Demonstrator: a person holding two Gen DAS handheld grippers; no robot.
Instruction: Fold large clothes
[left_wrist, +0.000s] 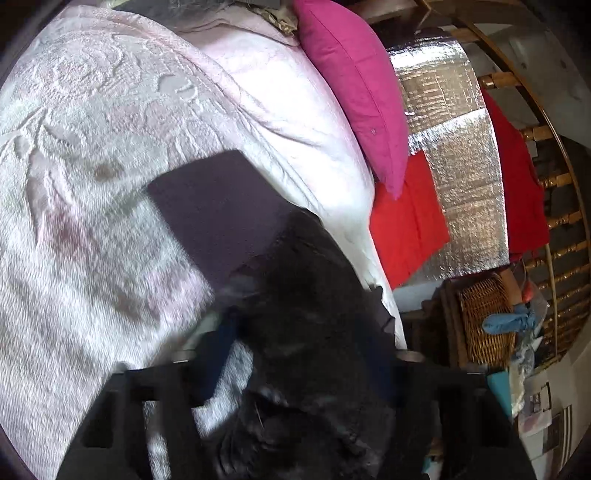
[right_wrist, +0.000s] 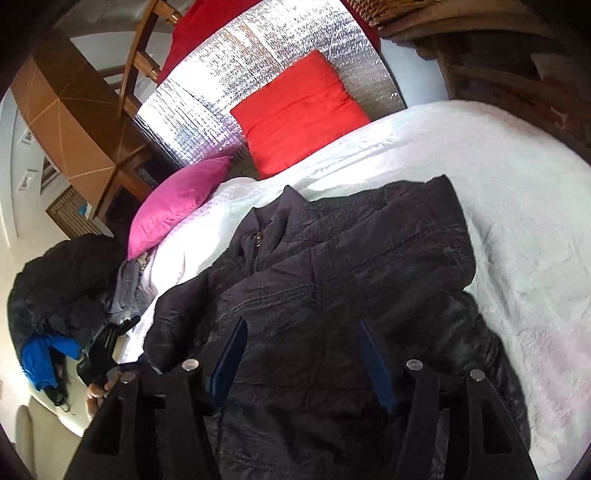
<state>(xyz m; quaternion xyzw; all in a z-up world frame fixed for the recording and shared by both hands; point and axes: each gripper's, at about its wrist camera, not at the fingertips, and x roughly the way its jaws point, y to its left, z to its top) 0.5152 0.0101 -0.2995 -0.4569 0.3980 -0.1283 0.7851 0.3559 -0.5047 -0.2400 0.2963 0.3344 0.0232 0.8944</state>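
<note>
A black quilted jacket lies spread on the white bedspread, collar and zip toward the pillows. My right gripper is open, its blue fingers hovering over the jacket's lower part without pinching it. In the left wrist view dark jacket fabric fills the space between the jaws of my left gripper; one blue finger shows at the left, the other is hidden by fabric. The left gripper also shows in the right wrist view at the bed's left edge.
A magenta pillow and red cushions lean at the head of the bed against a silver foil panel. A wicker basket stands beside the bed. A dark clothes pile with something blue lies at the left.
</note>
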